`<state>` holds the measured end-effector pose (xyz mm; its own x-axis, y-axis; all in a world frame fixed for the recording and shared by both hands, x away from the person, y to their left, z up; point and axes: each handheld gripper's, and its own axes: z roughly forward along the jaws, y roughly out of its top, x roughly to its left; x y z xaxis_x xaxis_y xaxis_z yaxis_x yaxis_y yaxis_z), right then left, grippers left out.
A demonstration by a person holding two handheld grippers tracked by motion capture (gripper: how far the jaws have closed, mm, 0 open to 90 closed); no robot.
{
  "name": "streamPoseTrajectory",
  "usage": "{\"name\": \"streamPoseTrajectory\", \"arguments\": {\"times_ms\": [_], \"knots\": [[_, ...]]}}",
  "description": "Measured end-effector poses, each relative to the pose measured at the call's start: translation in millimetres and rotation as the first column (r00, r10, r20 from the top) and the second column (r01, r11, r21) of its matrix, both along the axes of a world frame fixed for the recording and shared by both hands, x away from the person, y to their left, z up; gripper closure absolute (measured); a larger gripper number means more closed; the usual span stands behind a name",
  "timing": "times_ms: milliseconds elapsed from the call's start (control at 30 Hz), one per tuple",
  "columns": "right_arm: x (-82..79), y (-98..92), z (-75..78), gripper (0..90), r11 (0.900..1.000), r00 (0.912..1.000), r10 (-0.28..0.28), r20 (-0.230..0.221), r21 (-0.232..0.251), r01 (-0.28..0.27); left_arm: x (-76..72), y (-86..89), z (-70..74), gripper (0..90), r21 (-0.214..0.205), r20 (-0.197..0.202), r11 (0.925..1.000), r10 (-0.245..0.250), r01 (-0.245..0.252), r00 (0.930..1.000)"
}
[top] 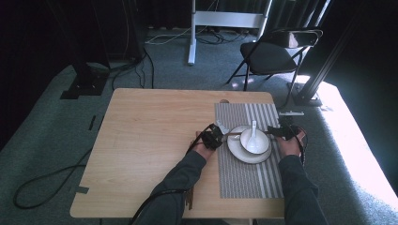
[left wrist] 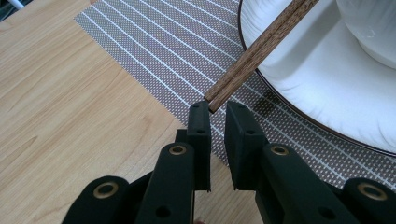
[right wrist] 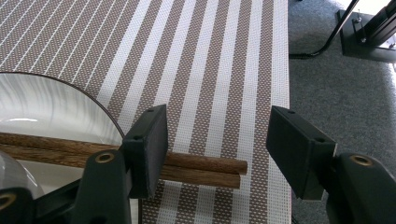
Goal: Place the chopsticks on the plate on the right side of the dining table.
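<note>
A pair of brown wooden chopsticks (top: 244, 135) lies across a white plate (top: 244, 157), behind a white bowl (top: 256, 143) that holds a white spoon (top: 254, 127). The plate stands on a striped placemat (top: 248, 183). My left gripper (left wrist: 217, 109) is at the plate's left edge, its jaws nearly together on the thin ends of the chopsticks (left wrist: 261, 46). My right gripper (right wrist: 217, 126) stands open at the plate's right side. The thick ends of the chopsticks (right wrist: 201, 168) lie between its jaws, beside the left pad and well apart from the right one.
The wooden table (top: 150, 140) is bare to the left of the placemat. The placemat's right edge (right wrist: 280, 70) runs along the table's edge above grey carpet. A black folding chair (top: 272, 54) and a white stand (top: 191, 37) are beyond the table; cables lie on the floor.
</note>
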<state>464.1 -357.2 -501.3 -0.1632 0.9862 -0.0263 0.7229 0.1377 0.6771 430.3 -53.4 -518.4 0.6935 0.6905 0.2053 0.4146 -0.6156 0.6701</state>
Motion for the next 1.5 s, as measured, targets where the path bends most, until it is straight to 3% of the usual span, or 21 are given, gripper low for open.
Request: {"name": "streamPoseTrajectory", "arguments": {"times_ms": [1500], "knots": [[-2.4,-4.3,-0.1,38.1,1.0,1.0,-0.009,0.003,-0.001,0.009,-0.4,1.3,-2.3,81.9,-0.002,-0.013,1.0,0.0,0.0,0.9999]]}}
